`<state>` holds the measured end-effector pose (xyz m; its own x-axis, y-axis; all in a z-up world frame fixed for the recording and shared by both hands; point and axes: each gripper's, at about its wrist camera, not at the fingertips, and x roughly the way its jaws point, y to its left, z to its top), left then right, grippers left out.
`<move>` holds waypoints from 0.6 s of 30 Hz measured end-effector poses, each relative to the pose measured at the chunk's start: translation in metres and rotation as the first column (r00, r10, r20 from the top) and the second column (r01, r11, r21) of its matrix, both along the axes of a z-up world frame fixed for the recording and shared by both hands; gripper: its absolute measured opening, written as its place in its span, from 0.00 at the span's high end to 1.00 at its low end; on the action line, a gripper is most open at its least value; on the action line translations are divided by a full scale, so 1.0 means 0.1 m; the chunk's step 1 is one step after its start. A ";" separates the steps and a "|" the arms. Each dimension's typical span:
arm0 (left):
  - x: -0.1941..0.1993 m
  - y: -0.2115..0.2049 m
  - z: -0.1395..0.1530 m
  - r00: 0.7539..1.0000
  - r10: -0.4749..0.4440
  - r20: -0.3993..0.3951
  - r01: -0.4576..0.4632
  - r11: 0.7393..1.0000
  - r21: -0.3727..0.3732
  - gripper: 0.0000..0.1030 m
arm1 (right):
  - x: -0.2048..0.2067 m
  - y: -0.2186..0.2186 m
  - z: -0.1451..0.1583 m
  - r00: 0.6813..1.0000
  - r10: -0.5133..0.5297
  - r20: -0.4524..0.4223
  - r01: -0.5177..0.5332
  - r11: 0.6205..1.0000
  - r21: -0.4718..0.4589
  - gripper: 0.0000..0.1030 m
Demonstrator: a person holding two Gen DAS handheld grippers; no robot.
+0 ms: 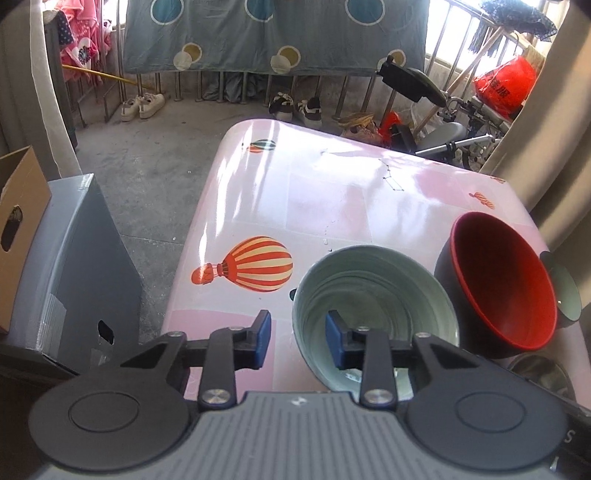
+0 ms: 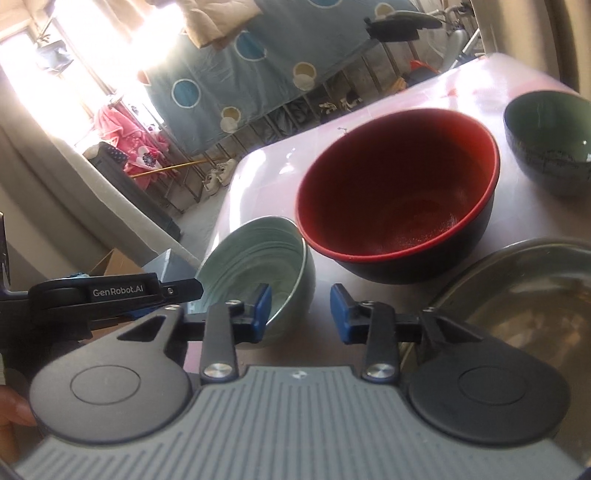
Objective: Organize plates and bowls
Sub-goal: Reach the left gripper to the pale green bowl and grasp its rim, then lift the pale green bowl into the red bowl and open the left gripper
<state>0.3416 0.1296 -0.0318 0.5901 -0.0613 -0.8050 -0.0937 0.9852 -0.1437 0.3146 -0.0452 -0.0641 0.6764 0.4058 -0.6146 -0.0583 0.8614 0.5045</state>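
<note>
A pale green ribbed bowl (image 1: 373, 295) stands on the pink table (image 1: 295, 192) near its front edge. My left gripper (image 1: 297, 341) is open, its jaws straddling the bowl's left rim, one finger inside and one outside. A large bowl, red inside and black outside (image 1: 506, 280), stands to its right. A small dark green bowl (image 2: 550, 144) stands further right. A steel dish (image 2: 517, 295) lies nearest. My right gripper (image 2: 300, 314) is open and empty, between the pale bowl (image 2: 258, 266) and the steel dish, in front of the red bowl (image 2: 399, 192). The left gripper (image 2: 110, 295) shows at the left.
Grey and brown cardboard boxes (image 1: 74, 258) stand on the floor left of the table. Shoes (image 1: 144, 105), a railing with a hung sheet (image 1: 273, 33), and a bicycle (image 1: 443, 122) lie beyond the table's far edge. A curtain (image 1: 535, 147) hangs at the right.
</note>
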 end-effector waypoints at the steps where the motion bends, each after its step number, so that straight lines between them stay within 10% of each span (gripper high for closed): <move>1: 0.02 0.00 -0.02 1.000 0.000 -0.008 0.000 1.000 -0.003 0.73 | 0.03 0.01 -0.04 1.000 -0.005 -0.005 0.005 1.000 0.001 0.71; 18: 0.15 -0.12 -0.22 0.998 0.006 -0.065 -0.004 0.999 0.037 0.89 | 0.28 0.18 -0.20 1.000 0.008 -0.025 -0.007 1.000 0.006 0.82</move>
<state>0.3565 0.1176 -0.0542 0.5362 -0.0277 -0.8436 -0.1068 0.9892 -0.1003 0.3429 -0.0276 -0.0840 0.6577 0.4143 -0.6291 -0.0520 0.8582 0.5107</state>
